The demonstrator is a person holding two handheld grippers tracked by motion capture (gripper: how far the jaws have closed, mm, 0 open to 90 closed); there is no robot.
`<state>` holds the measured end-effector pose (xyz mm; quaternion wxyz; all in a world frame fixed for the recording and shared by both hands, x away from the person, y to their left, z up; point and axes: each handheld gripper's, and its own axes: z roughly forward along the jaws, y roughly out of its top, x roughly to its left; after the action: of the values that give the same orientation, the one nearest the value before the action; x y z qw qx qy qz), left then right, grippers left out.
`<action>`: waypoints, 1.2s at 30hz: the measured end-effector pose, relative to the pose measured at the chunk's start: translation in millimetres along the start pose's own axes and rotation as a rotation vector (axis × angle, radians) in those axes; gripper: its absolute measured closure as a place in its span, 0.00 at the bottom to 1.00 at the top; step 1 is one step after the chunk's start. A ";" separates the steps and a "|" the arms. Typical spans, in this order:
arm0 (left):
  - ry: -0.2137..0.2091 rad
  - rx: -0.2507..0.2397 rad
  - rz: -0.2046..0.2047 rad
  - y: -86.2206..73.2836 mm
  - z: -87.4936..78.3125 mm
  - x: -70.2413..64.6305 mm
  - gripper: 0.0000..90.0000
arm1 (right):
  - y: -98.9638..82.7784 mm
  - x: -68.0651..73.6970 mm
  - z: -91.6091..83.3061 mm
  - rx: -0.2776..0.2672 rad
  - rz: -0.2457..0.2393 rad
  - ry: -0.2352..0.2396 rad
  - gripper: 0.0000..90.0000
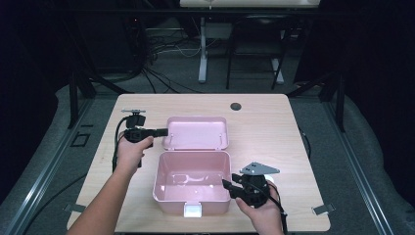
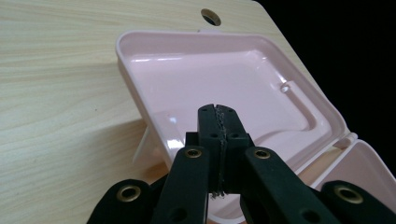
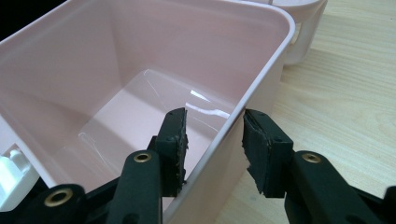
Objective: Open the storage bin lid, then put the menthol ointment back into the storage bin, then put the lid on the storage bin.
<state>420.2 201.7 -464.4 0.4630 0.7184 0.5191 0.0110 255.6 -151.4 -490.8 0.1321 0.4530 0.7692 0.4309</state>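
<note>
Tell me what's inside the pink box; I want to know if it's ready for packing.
The pink box holds nothing visible: a bare, glossy floor with light glare. The right gripper straddles its side wall, one jaw inside. The near wall hides a strip of the floor in the high view.

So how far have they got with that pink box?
The pink box already lies open, its lid folded back flat on the table, and it looks empty inside. In hand: the right tongs straddle the box's right wall, pads not pressing, while the left tongs are shut at the lid's edge. Closing or filling it hasn't happened yet.
</note>
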 end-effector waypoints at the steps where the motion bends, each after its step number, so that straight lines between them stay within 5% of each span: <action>1: 0.005 -0.001 0.006 -0.1 -0.7 0.3 1.00 | 0.0 0.2 0.0 0.000 0.001 0.001 0.67; 24: 0.043 -0.088 0.024 -25.7 -30.6 0.8 0.67 | 8.5 -10.4 -15.2 -0.056 0.027 -0.001 0.63; 36: 0.118 -0.107 0.114 -51.7 -46.1 -7.7 0.59 | 25.4 -26.0 -28.8 -0.072 0.017 0.008 0.58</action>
<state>355.7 227.6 -469.5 0.4679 0.7192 0.5024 0.1072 267.7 -182.6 -458.7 0.1415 0.4526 0.7499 0.4613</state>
